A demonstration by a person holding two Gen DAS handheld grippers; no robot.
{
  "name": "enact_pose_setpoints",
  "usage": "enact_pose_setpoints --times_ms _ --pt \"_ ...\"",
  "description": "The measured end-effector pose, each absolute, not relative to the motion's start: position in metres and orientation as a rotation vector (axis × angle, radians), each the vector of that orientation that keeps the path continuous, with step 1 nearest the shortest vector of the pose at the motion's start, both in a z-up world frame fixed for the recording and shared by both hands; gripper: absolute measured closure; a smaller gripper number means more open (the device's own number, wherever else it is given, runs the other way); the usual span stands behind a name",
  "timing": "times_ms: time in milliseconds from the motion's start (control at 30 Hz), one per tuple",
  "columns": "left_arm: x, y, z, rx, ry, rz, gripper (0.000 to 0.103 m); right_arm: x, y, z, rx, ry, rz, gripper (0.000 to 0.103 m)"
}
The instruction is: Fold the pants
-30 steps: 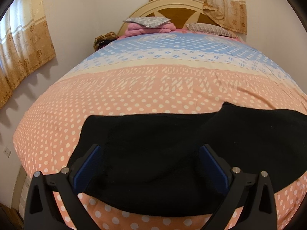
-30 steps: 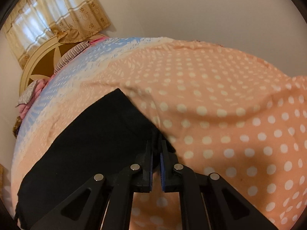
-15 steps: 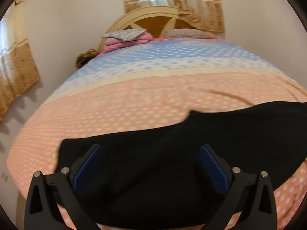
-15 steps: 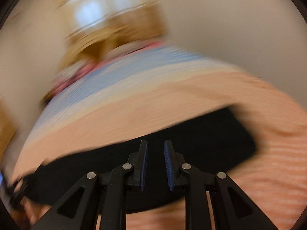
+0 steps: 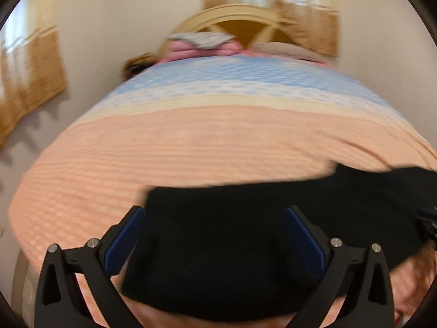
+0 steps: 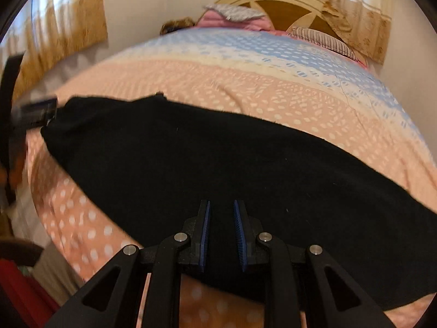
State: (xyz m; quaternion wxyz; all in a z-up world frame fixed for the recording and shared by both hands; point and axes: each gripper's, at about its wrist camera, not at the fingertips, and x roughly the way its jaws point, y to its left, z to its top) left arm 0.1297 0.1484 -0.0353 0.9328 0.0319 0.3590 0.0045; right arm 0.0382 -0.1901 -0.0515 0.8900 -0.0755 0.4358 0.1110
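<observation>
Black fabric pants (image 6: 232,164) lie lengthwise across a polka-dotted peach bedspread (image 6: 245,87).
Left gripper (image 5: 213,235) spread wide; right gripper (image 6: 221,232) slightly parted, empty. Only the right view shows the pants' left end.

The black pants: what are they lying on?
The black pants lie spread across a peach dotted bedspread, which shows all around them. Whatever sits directly beneath the cloth is covered, so it cannot be seen.

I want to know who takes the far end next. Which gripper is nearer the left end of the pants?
Left. The left gripper hangs open right at the left end of the black pants; the right gripper sits near the middle of their near edge, jaws slightly apart.
</observation>
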Motion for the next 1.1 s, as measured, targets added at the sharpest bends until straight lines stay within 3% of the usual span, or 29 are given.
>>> enact_pose_setpoints --times_ms 133,300,433,633,733,933,1100 --pt "0.177 0.174 -0.055 0.022 0.856 0.056 0.001 0.043 -0.177 -0.029 -0.121 0.863 0.298 0.084" --pt "0.192 0.149 -0.062 0.039 0.902 -0.023 0.005 0.078 -0.11 -0.012 -0.109 0.801 0.458 0.084" --pt "0.181 0.127 -0.05 0.126 0.855 -0.043 0.005 0.104 -0.054 -0.036 -0.094 0.862 0.573 0.084" --pt "0.191 0.128 -0.07 0.251 0.889 0.068 0.001 0.11 -0.052 -0.08 -0.044 0.984 0.606 0.084" --pt "0.208 0.175 -0.083 -0.075 0.999 0.056 0.0 0.101 -0.073 -0.086 -0.036 1.055 0.611 0.087" --pt "0.192 0.168 -0.066 -0.012 0.924 0.071 0.0 0.083 -0.077 -0.071 -0.071 1.054 0.623 0.085" --pt "0.144 0.185 -0.031 -0.001 0.755 0.11 0.0 0.111 -0.072 -0.042 0.057 0.913 0.62 0.084"
